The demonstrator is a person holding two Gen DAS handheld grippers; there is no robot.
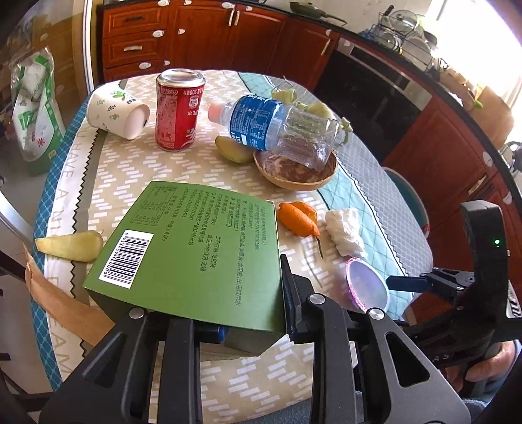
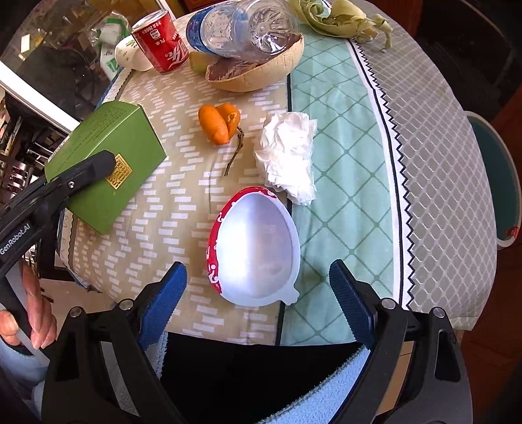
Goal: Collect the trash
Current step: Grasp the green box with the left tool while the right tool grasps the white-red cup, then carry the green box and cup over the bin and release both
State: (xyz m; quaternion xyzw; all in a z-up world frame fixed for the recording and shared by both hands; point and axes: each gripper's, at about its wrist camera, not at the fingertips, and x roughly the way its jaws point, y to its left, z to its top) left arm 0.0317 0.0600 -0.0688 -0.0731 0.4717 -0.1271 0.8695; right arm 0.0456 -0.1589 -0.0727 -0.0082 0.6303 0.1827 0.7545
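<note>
My left gripper (image 1: 251, 310) is shut on a green carton box (image 1: 192, 254), held tilted above the table's near left edge; the box also shows in the right wrist view (image 2: 107, 159). My right gripper (image 2: 257, 293) is open and empty, its blue pads either side of a red-and-white plastic cup (image 2: 257, 248) lying at the table's front edge. Orange peel (image 2: 220, 122), a crumpled tissue (image 2: 287, 156), a red cola can (image 1: 178, 109), a clear water bottle (image 1: 277, 125) resting on a brown shell bowl (image 1: 295, 174), a tipped paper cup (image 1: 115, 111) and a pale fruit peel (image 1: 70, 249) lie on the table.
The round table has a patterned cloth (image 1: 137, 169) with green husks (image 2: 339, 16) at the far side. Wooden cabinets (image 1: 202, 36) and an oven (image 1: 372, 98) stand behind. A plastic sack (image 1: 34, 107) is on the floor at left. A teal chair seat (image 2: 499, 176) is at right.
</note>
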